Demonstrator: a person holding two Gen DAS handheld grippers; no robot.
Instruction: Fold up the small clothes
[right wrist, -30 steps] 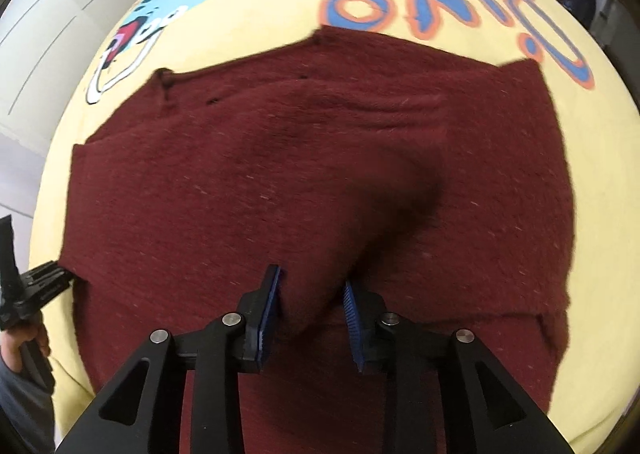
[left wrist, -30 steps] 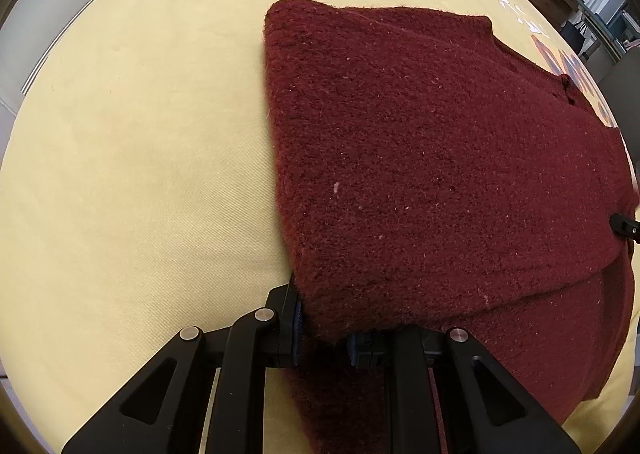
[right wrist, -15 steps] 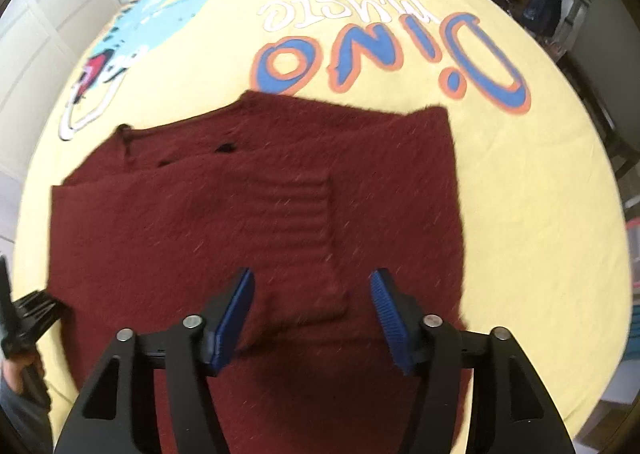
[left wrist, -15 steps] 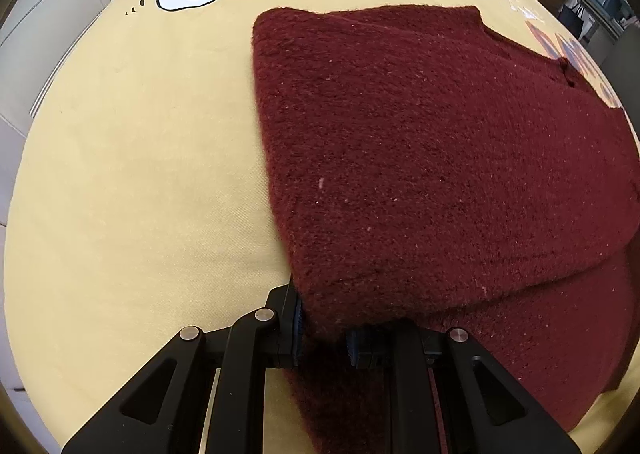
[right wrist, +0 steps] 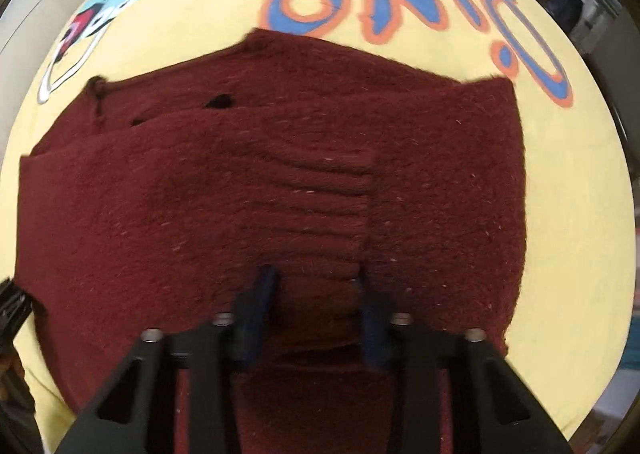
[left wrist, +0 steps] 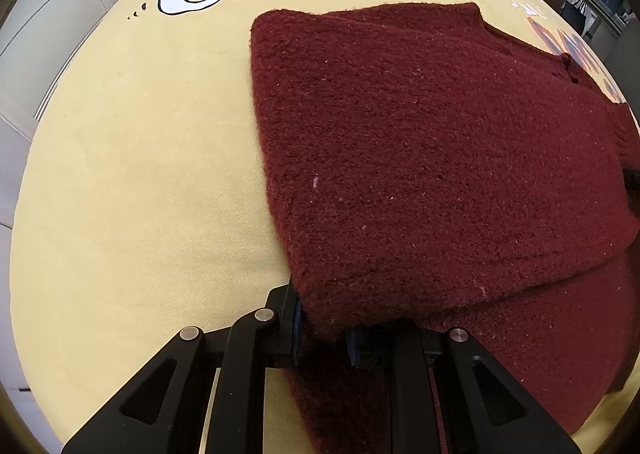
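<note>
Left claw (left wrist: 323, 328) clamped; right claw (right wrist: 316, 310) closing.

Dark red fuzzy knit sweater (left wrist: 420, 157) lies flat, partly folded, on yellow printed cloth; ribbed cuff (right wrist: 320, 209) of one sleeve folded across body, pointing toward 3 o'clock in right wrist view

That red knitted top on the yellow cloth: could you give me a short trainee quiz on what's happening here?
1. True or false: the left hand-held gripper is clamped on a corner of the dark red sweater.
2. What lies under the sweater? A) bare wood B) a yellow printed cloth C) a tray
3. Which part of the sweater sits between the right hand-held gripper fingers as its jaws close?

Key: 1 true; 2 B; 3 the ribbed cuff of a sleeve.
</note>
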